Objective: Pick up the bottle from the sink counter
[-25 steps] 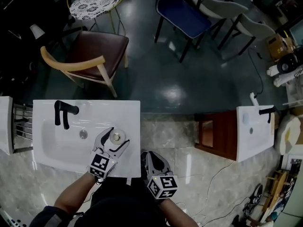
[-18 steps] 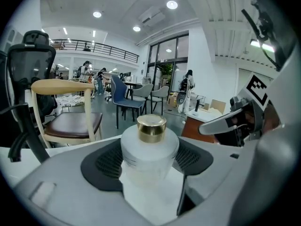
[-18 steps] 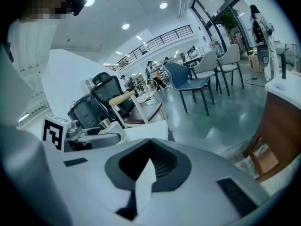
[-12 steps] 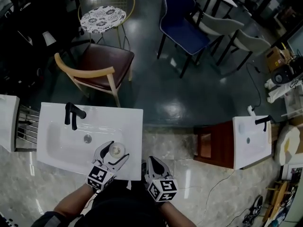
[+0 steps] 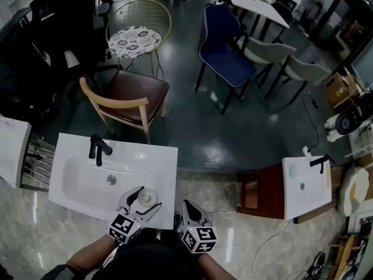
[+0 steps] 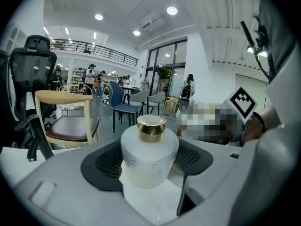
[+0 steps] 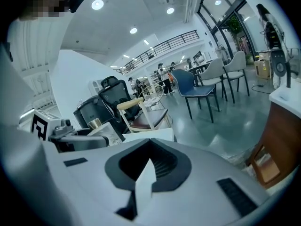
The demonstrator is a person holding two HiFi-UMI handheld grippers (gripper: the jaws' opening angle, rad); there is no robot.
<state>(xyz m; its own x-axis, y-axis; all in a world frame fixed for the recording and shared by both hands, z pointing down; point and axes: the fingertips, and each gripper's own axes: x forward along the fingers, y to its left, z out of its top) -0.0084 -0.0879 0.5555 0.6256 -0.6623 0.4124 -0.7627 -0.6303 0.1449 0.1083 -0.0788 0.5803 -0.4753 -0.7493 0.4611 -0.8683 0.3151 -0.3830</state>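
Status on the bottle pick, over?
Left tool shut on bottle, gold cap up, at sink counter's near right corner. Right tool shut, empty, beside it. Nothing in the way.

White worktop, glossy, with sunken basin. Black faucet on back rim, left of centre. Round drain in basin bottom. Bottle, frosted body and gold cap, upright at front right corner, pinched between jaws of left gripper; whether base touches worktop cannot tell. Pale marble floor just right of worktop.
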